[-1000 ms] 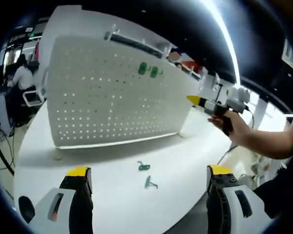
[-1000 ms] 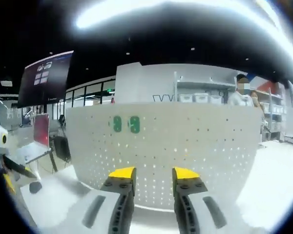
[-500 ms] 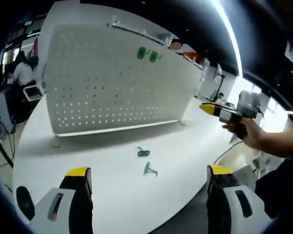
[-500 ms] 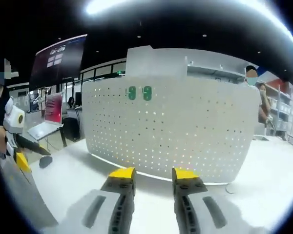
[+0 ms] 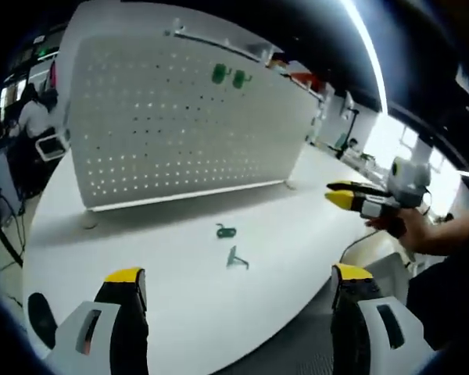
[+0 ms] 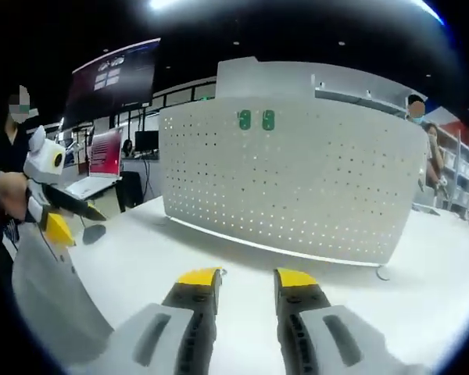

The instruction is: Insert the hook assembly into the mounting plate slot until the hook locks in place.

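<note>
Two small green hook pieces (image 5: 231,244) lie loose on white table (image 5: 172,289), just in front of upright white pegboard (image 5: 180,125) — two more green hooks (image 5: 228,76) mounted near its top.

Left gripper (image 5: 238,285): jaws spread wide, nothing between.

Right gripper (image 6: 246,279): yellow-tipped jaws nearly together, narrow gap, holding nothing. Its view misses loose pieces — left gripper view has them.

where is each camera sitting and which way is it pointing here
Left gripper view: rides on the left claw, held above the near edge of the white table, looking across it at two loose green hooks and the white pegboard; its own jaws stand wide apart, and a hand holding the right claw enters from the right.
Right gripper view: rides on the right claw, held low over the table, facing the pegboard; its own jaws stand close together, and the left claw enters from the left.
Shared: the pegboard, its two mounted green hooks, the table.
</note>
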Available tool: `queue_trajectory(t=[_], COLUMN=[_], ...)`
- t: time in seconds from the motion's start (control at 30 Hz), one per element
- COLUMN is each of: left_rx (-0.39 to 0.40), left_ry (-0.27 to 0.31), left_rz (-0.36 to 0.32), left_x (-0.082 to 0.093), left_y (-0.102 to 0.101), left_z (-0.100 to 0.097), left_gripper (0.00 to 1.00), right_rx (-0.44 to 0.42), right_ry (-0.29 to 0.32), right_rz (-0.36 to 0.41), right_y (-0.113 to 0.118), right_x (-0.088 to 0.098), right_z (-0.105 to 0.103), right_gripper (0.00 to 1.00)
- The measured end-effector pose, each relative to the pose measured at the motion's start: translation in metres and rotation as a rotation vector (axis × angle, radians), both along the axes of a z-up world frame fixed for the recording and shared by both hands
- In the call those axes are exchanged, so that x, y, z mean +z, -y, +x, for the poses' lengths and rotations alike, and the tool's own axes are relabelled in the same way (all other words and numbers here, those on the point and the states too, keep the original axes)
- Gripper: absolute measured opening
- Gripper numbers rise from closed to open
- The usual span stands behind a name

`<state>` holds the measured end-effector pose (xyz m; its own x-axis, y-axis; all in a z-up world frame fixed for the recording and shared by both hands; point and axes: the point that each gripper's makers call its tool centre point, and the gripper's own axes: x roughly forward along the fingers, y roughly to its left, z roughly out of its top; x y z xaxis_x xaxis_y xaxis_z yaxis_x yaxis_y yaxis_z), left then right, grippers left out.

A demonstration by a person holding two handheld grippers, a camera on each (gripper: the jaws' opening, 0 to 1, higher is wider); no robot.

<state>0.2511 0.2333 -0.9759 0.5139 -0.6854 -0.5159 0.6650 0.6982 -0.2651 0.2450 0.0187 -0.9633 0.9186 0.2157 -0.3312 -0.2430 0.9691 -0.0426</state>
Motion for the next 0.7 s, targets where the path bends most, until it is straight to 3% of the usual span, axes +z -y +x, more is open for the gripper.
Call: queue_trajectory(t=[0.33,0.4,0.47,0.6,0.7], left_rx=[-0.015,-0.021,-0.016,-0.001,-0.016], left_ry=[-0.02,-0.026,-0.034,-0.044,-0.121], left_rz=[0.071,0.061,0.054,0.061,0.049], left_x=[-0.016,-0.017,-0.016,-0.021,-0.031], left_y=[-0.01,-0.01,-0.013,-0.02,-0.022], left_z=[-0.016,-0.019,-0.021,-0.02,-0.026], left_gripper=[1.0,1.0,1.0,1.0,1.0], right_rx=[0.053,0.064,0.087,0.117,0.191], right_ry=[-0.078,-0.116,-0.183,-0.244,-0.293], right_rz=[-0.009,-0.021,-0.087,-0.043,-0.055], right_y=[-0.016,-0.02,-0.02,-0.03,-0.041], right_x=[-0.018,-0.026,-0.041,-0.053,-0.065], right_z=[-0.013,-0.016,-0.02,-0.02,-0.02], right_gripper=[0.25,0.25,0.25,0.25,0.25])
